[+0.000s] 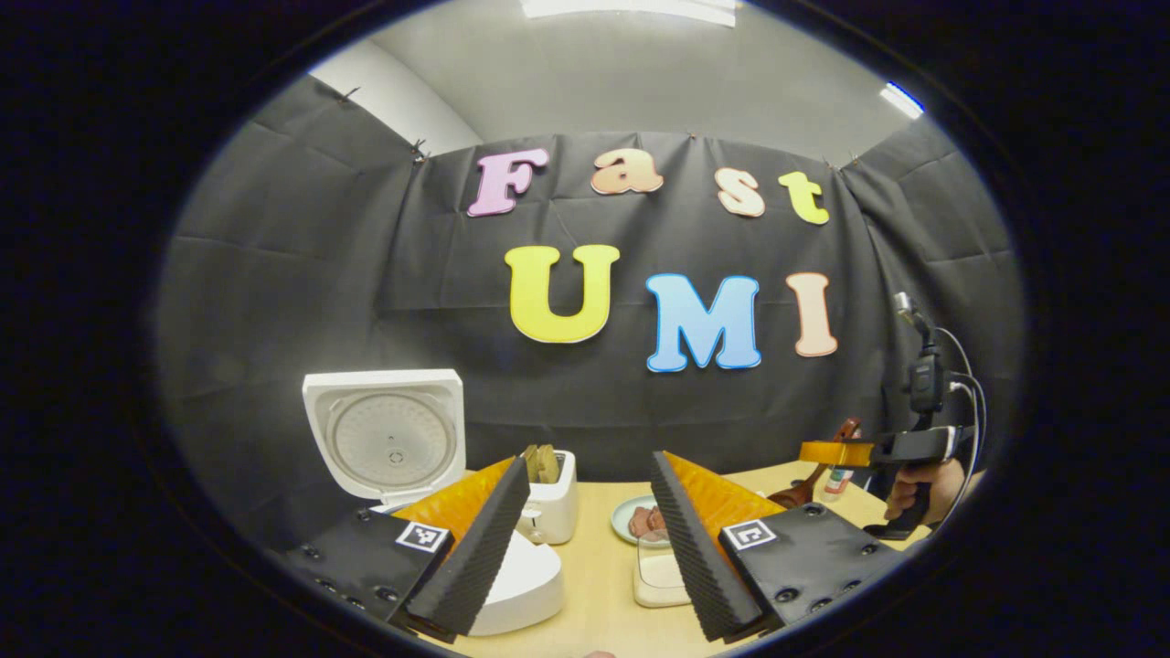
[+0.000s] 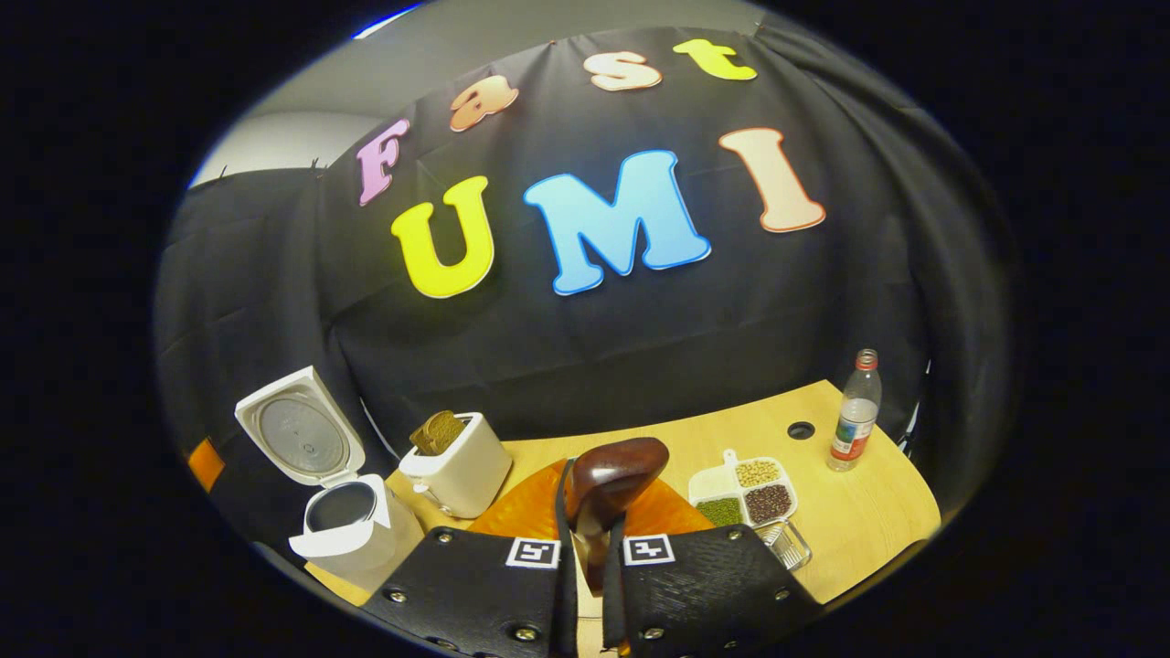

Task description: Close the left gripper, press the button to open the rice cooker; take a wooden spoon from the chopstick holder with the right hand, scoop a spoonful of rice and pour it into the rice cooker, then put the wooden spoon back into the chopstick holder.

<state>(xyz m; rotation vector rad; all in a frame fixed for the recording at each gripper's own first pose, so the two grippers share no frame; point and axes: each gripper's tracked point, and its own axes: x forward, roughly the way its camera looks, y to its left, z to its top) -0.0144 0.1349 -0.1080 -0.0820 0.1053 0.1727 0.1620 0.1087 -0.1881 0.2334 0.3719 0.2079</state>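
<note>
facing black-draped booth, wooden table (image 2: 850,521)

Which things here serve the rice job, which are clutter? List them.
Job: rice cooker, lid up; wooden spoon clamped in right gripper; left gripper, open.
Clutter: toaster with bread; water bottle; divided tray of grains; plate.

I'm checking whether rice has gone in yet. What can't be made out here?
- Rice cooker pot, right gripper view: dark opening, contents too small to tell.
- Wooden spoon bowl, right gripper view: seen from behind, any rice hidden.
- Cooker body, left gripper view: left gripper finger covers it.
</note>
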